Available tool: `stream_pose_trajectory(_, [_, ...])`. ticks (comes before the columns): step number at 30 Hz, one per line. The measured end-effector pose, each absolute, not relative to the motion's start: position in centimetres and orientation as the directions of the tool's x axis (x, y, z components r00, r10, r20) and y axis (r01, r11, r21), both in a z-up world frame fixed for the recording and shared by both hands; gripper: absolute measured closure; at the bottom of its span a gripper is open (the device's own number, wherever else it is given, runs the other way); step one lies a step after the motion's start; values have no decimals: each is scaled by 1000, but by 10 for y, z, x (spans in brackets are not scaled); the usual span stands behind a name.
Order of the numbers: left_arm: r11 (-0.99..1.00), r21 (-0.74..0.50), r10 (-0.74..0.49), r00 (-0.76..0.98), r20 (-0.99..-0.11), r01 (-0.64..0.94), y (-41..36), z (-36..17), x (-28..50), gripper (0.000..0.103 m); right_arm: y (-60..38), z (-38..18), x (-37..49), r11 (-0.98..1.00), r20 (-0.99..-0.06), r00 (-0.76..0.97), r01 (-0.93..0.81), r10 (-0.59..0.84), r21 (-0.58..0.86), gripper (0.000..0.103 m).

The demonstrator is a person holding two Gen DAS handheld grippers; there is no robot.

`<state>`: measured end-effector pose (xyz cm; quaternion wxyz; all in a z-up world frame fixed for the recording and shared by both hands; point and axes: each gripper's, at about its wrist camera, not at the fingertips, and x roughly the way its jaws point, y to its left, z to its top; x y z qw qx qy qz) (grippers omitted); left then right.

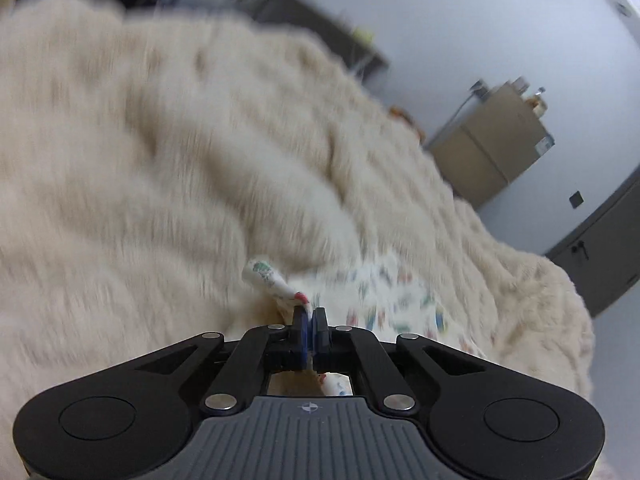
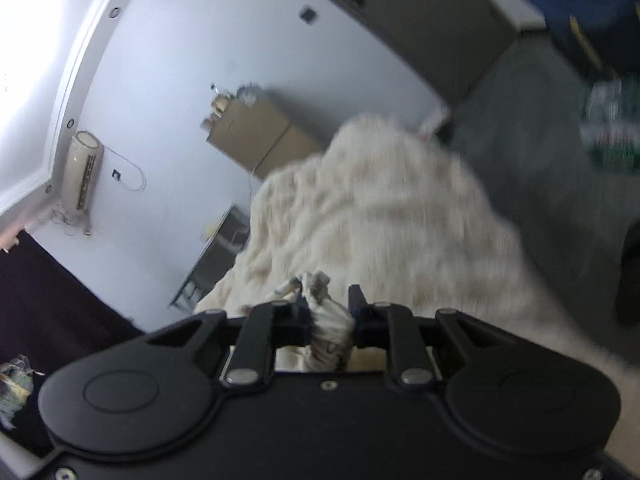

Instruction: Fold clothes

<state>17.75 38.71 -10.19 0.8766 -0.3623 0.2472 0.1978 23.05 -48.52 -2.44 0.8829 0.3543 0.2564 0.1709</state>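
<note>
**Both tools pinching a printed cloth over a fluffy blanket**

In the left wrist view the left tool [image 1: 309, 316] sits at lower centre with its two fingers drawn together, clamped on a thin edge of the printed garment [image 1: 394, 304]. A rolled corner of that white cloth with small coloured marks sticks up just above the fingertips, and the rest spreads to the lower right, lying on the cream fluffy blanket [image 1: 160, 152] that fills most of the frame. A cardboard box [image 1: 492, 140] stands against the pale wall at the right.

In the right wrist view the right tool [image 2: 330, 300] holds a thicker bunch of the garment between its fingers, which stand a little apart and press on the wad from both sides. The blanket rises behind it toward the frame's centre. A white air conditioner [image 2: 82, 170] stands at the left.
</note>
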Motion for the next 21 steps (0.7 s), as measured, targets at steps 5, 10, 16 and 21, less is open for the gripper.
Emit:
stream_pose_trajectory(5, [749, -427, 66, 698, -713, -507, 411, -81, 149, 43, -448, -26, 237, 897, -587, 749, -22, 307, 442, 72])
stream_pose_trajectory(10, [847, -425, -74, 721, -689, -320, 437, -53, 78, 25, -443, -14, 206, 913, -539, 784, -85, 309, 400, 52])
stream_pose_trajectory(16, [832, -507, -245, 671, -700, -225, 446, -110, 68, 22, -445, -1, 190, 893, -501, 781, -157, 374, 421, 51])
stream_pose_trajectory(21, [758, -634, -357, 716, -600, -154, 438, -155, 68, 71, -447, 6, 185, 882, -493, 781, -152, 384, 446, 51])
